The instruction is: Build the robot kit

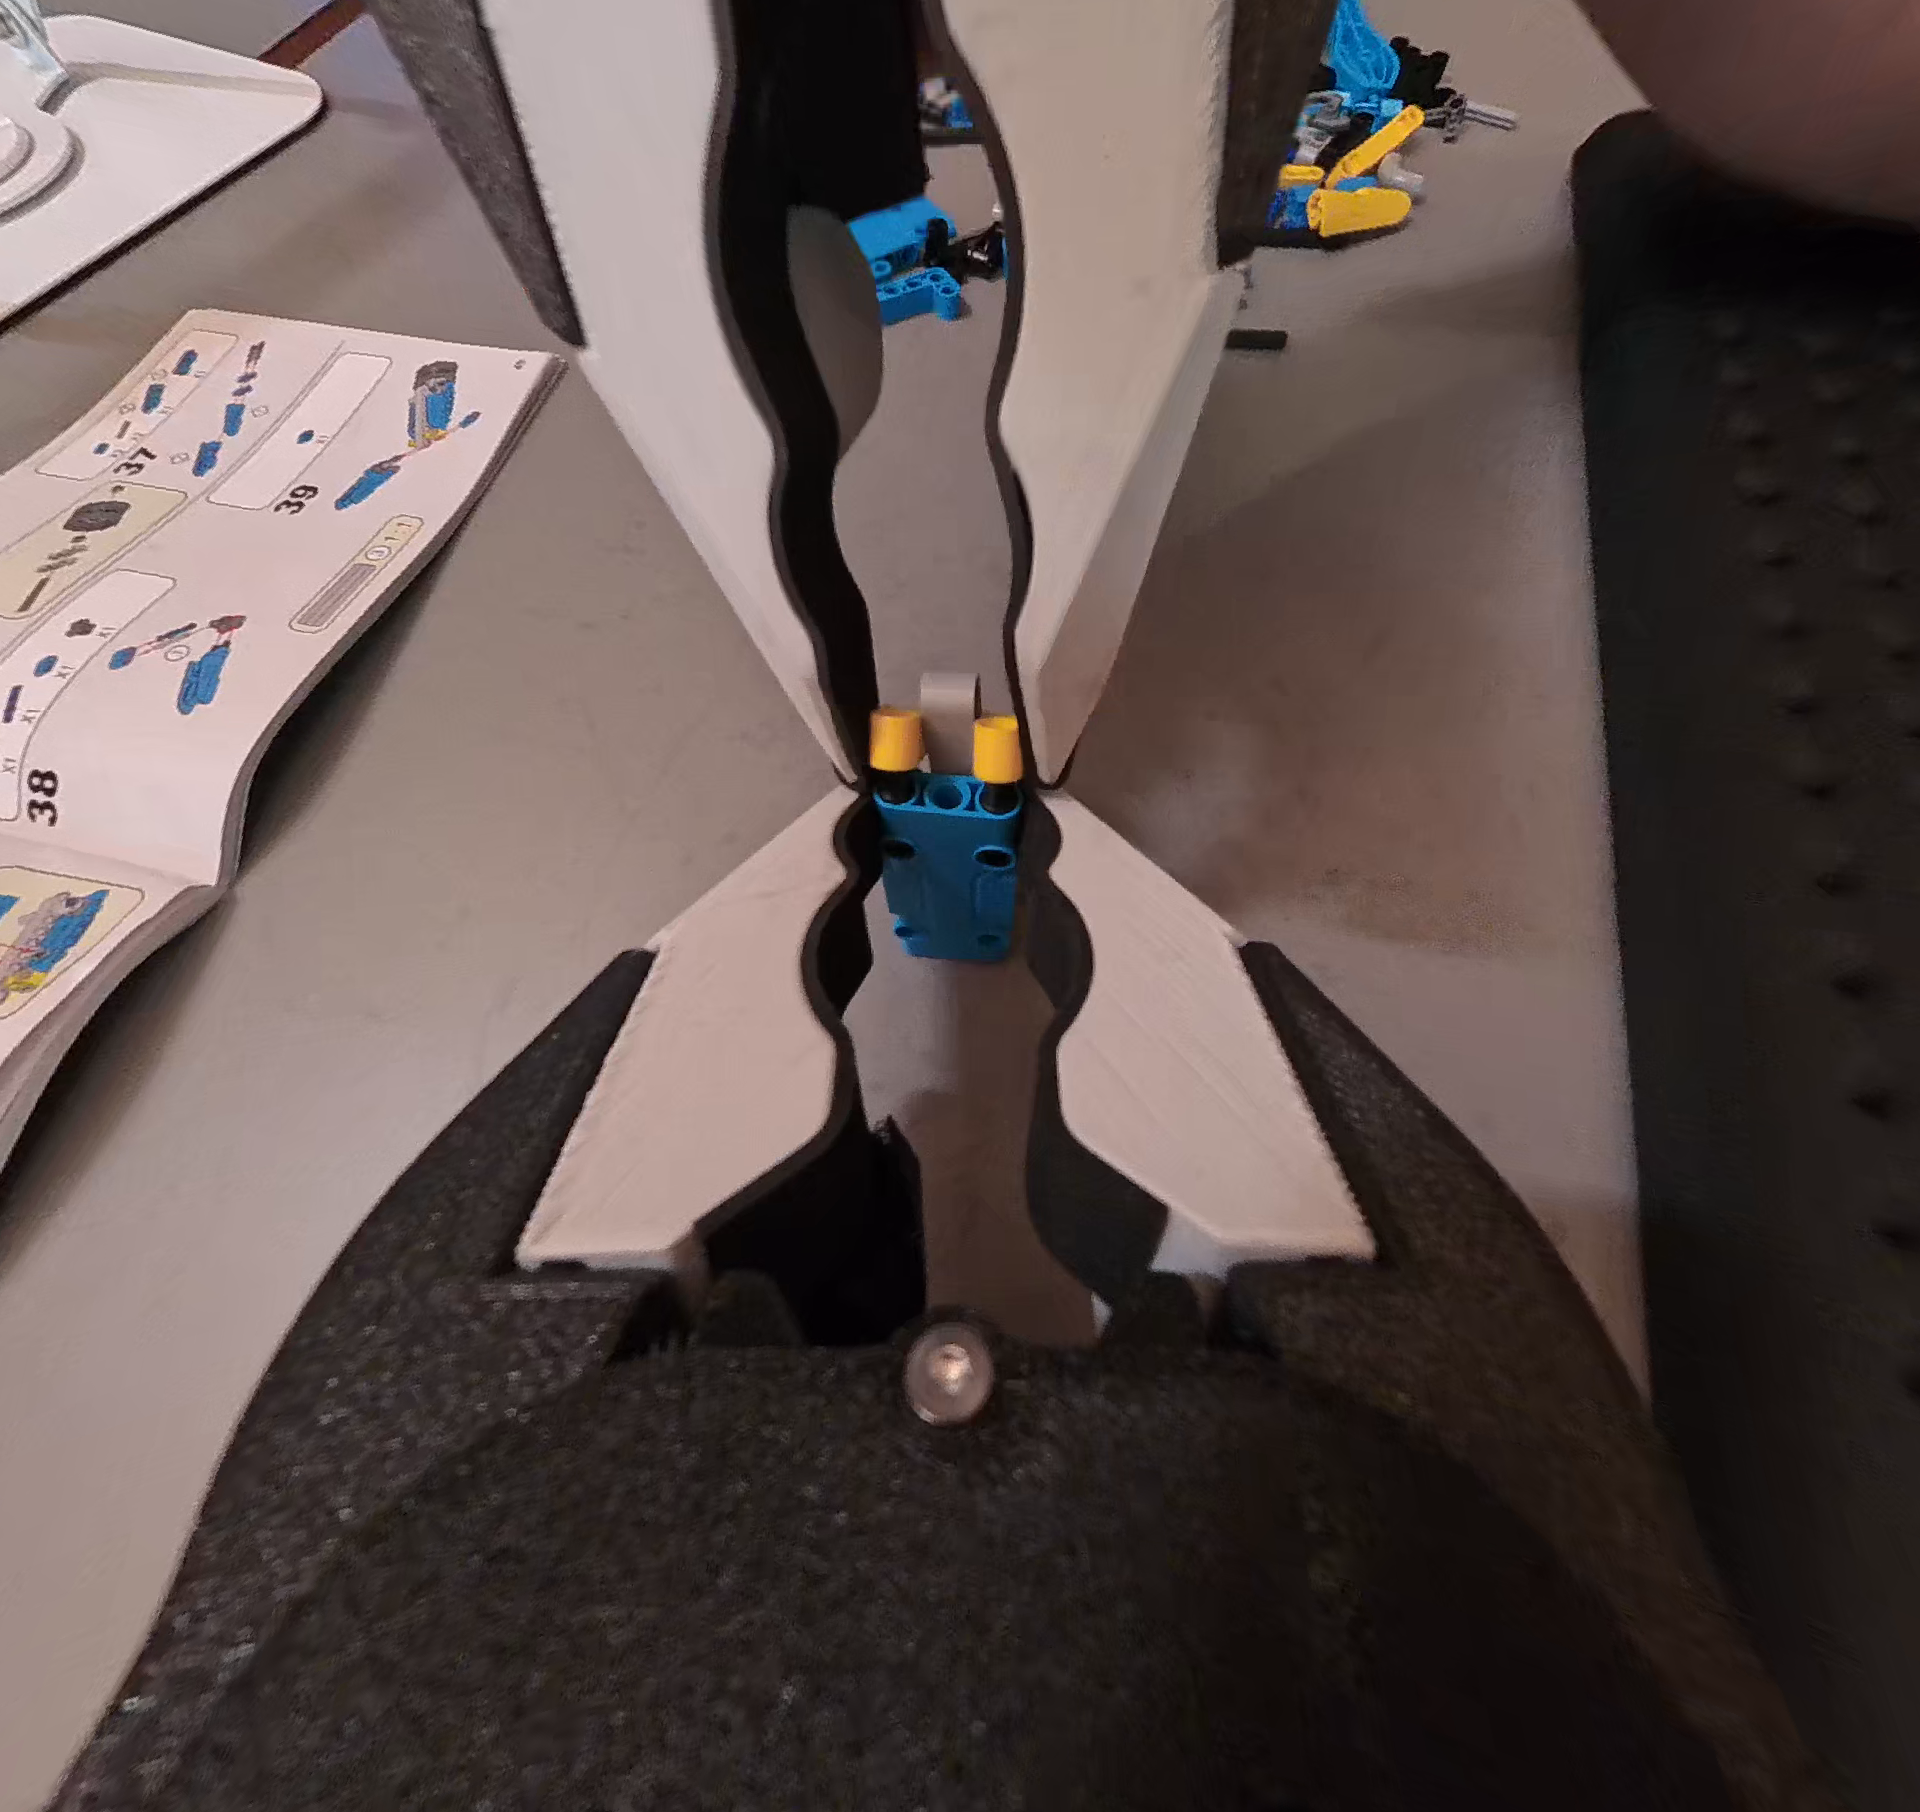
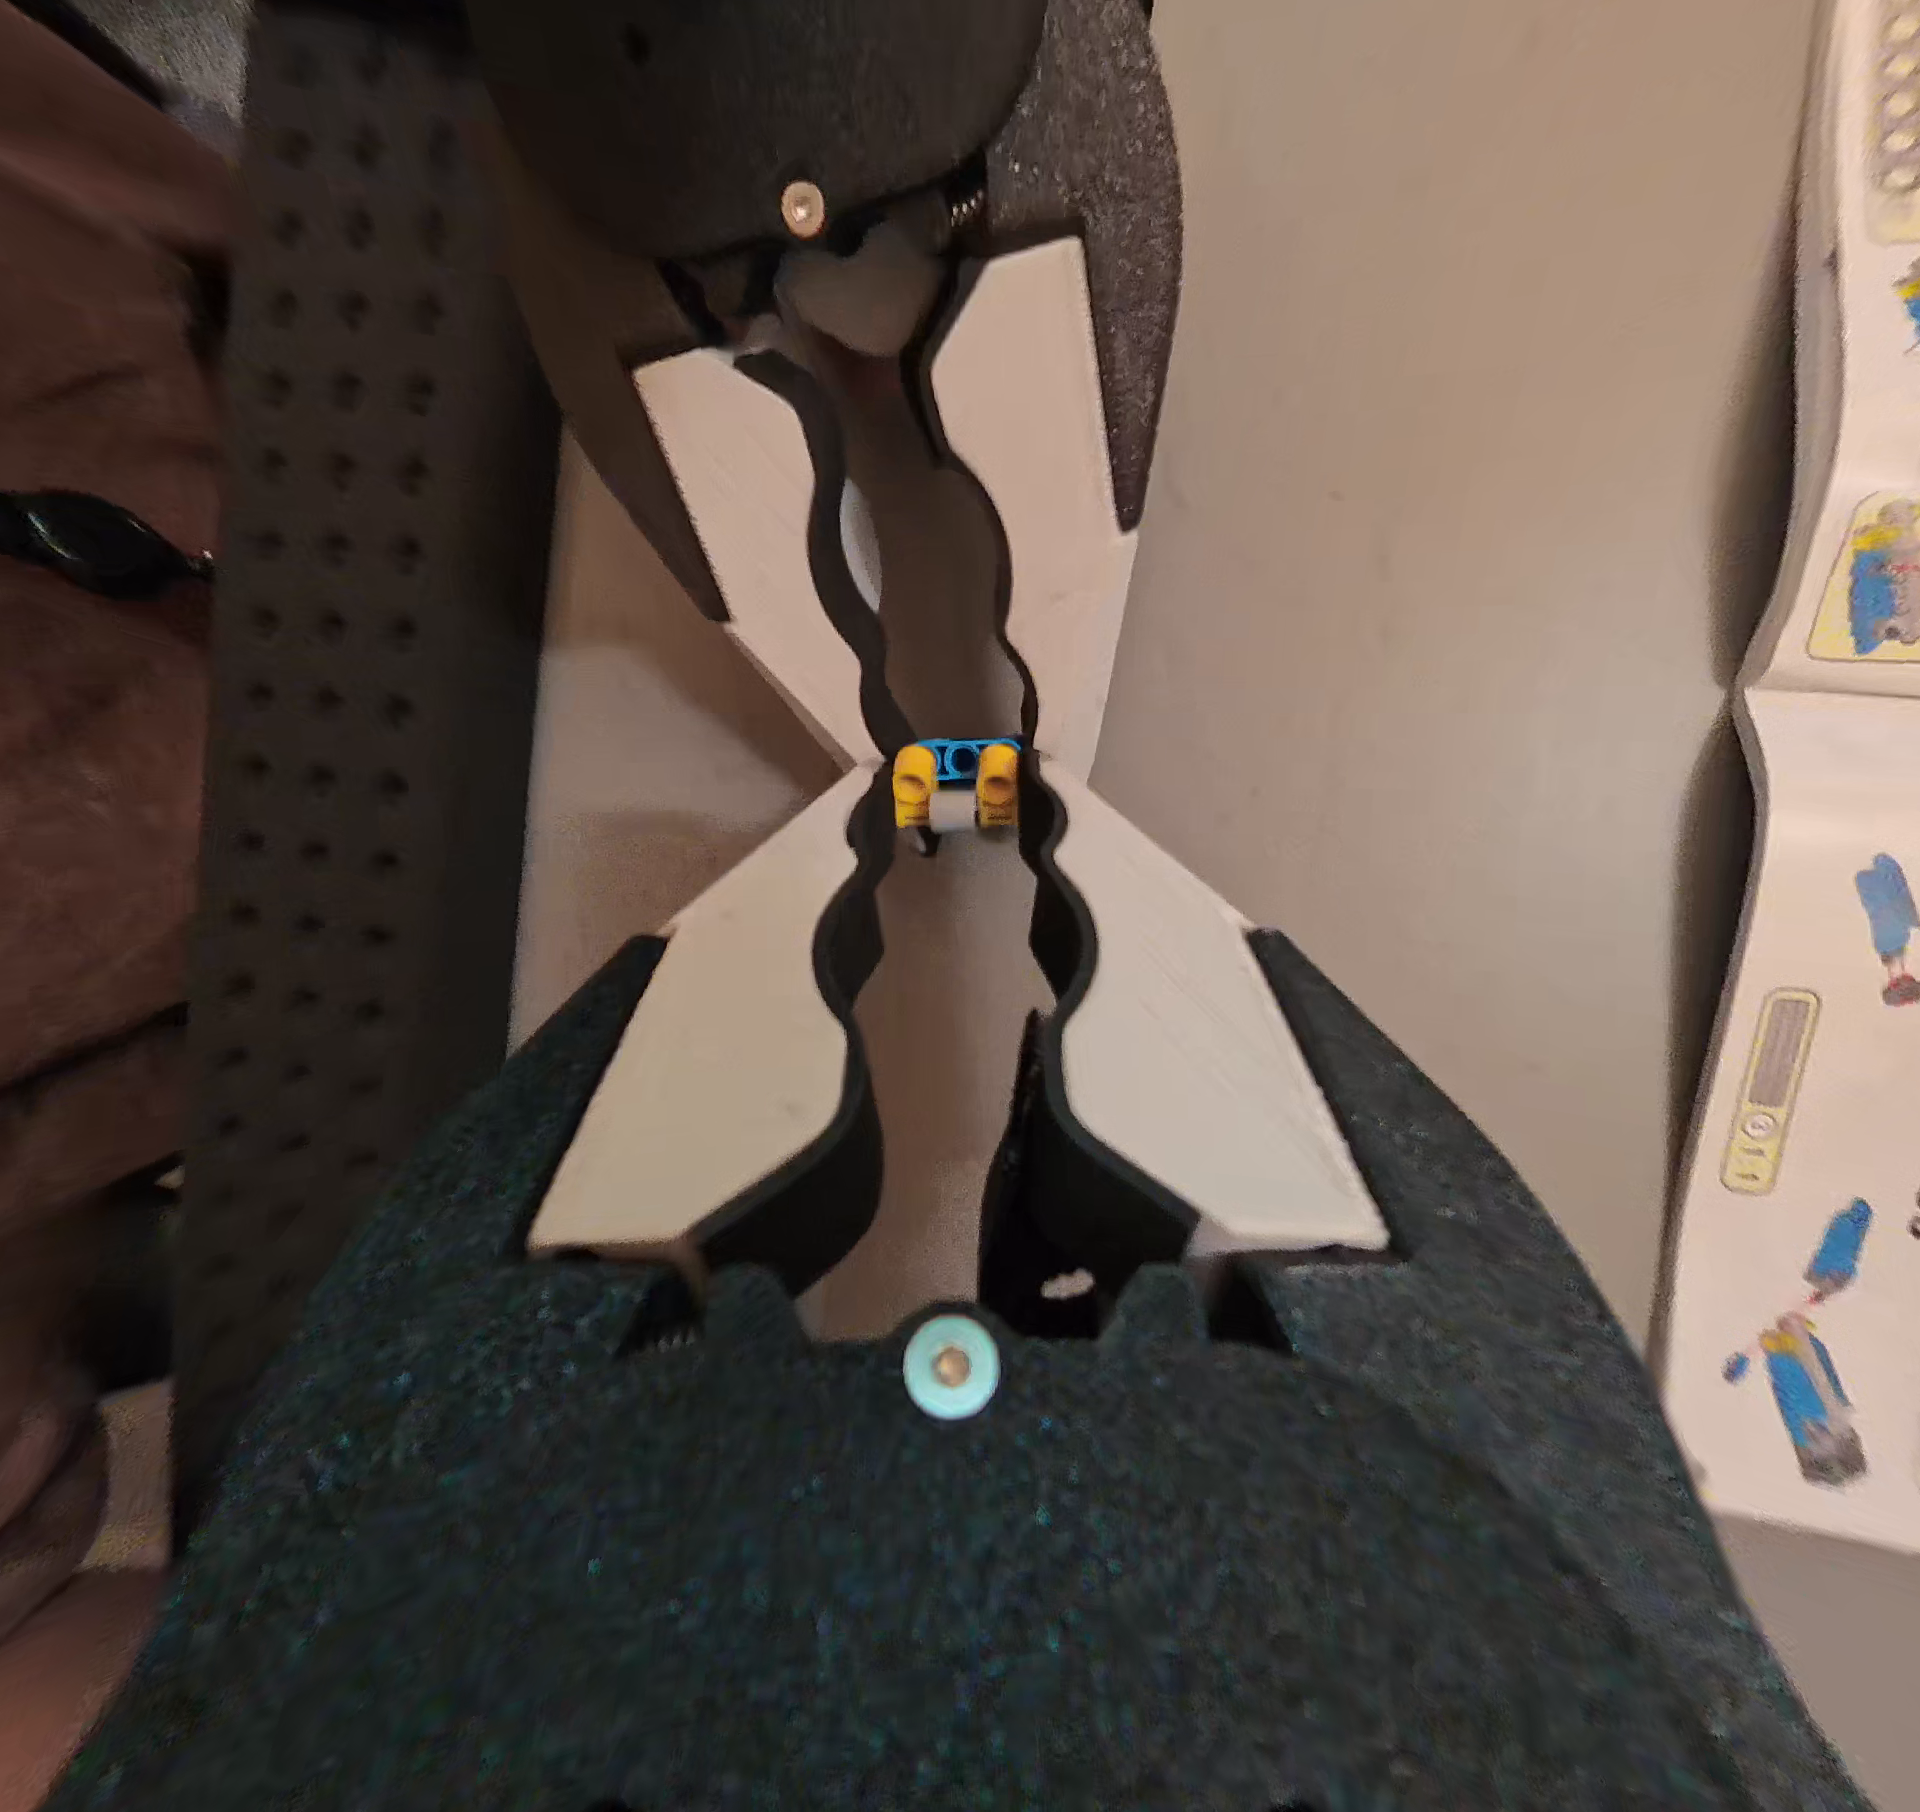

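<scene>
Left wrist view: left gripper (image 1: 945,806) clamped by its tips on a blue Technic beam block (image 1: 948,874), held clear above the grey tabletop (image 1: 499,879). Plugged into the block's far end, two yellow bushes (image 1: 896,742) on black pins, with a light grey piece (image 1: 950,718) between them. Coming in head-on from straight ahead, right gripper (image 1: 945,775), tip to tip with the left, its white fingers (image 1: 1101,474) flanking the bushes and seemingly pressed against them.

Right wrist view: same meeting seen from the other side, right gripper (image 2: 956,775) closed about the bushes, blue block just beyond in the opposite tips.

Off to the left gripper's left, flat on the table, an open instruction booklet (image 1: 208,567). Farther ahead and to its right, a loose pile of blue, yellow and black Technic parts (image 1: 1351,173). Along its right side, a black dimpled mat (image 1: 1766,723). Far ahead on the left, a white stand base (image 1: 135,121).
</scene>
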Demonstrator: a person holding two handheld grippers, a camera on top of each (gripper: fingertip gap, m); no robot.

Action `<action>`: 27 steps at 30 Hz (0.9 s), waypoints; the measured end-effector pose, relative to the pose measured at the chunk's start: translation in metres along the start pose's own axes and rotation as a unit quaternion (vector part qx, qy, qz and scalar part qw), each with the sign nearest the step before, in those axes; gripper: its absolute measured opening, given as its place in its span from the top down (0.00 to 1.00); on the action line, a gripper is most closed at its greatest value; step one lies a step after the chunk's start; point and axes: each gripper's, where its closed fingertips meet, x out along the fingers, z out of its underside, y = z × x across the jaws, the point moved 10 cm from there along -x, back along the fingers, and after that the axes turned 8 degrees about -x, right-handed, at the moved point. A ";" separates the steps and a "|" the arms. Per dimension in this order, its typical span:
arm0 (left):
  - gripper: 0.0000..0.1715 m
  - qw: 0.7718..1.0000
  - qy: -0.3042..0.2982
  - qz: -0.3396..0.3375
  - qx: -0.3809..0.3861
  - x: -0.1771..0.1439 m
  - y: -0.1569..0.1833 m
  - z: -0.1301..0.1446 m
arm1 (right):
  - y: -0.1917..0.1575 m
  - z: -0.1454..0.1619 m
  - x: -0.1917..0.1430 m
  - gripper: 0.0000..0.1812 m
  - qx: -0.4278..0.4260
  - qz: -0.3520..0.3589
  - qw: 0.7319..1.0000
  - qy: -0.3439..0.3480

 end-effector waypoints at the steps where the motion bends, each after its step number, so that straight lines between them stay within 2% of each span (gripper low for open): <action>1: 0.87 1.000 0.000 0.002 -0.002 0.000 0.000 0.000 | 0.000 -0.005 0.000 0.87 0.002 -0.002 1.000 -0.031; 4: 0.87 1.000 -0.001 0.009 -0.016 0.001 -0.003 -0.001 | 0.005 -0.019 0.001 0.87 0.027 -0.019 0.994 -0.105; 9: 0.86 1.000 0.000 0.008 -0.025 0.000 -0.005 0.000 | 0.013 -0.024 0.002 0.87 0.025 -0.048 0.991 -0.122; 16: 0.86 1.000 -0.004 0.008 -0.007 0.001 -0.002 0.001 | 0.008 0.000 -0.001 0.86 0.020 -0.034 0.999 -0.001; 18: 0.86 1.000 -0.004 0.007 -0.003 0.000 -0.001 0.001 | 0.008 0.008 -0.001 0.83 0.035 -0.021 0.999 0.027; 22: 0.86 1.000 -0.004 0.006 -0.003 0.000 -0.002 0.001 | 0.003 0.019 -0.005 0.86 0.035 0.011 0.994 0.106; 25: 0.86 1.000 -0.005 0.010 -0.007 0.000 -0.002 0.001 | -0.003 0.023 -0.009 0.86 0.036 0.034 0.992 0.119; 27: 0.85 1.000 -0.005 0.012 -0.007 0.000 -0.002 0.001 | -0.009 0.027 -0.015 0.87 0.036 0.046 0.995 0.083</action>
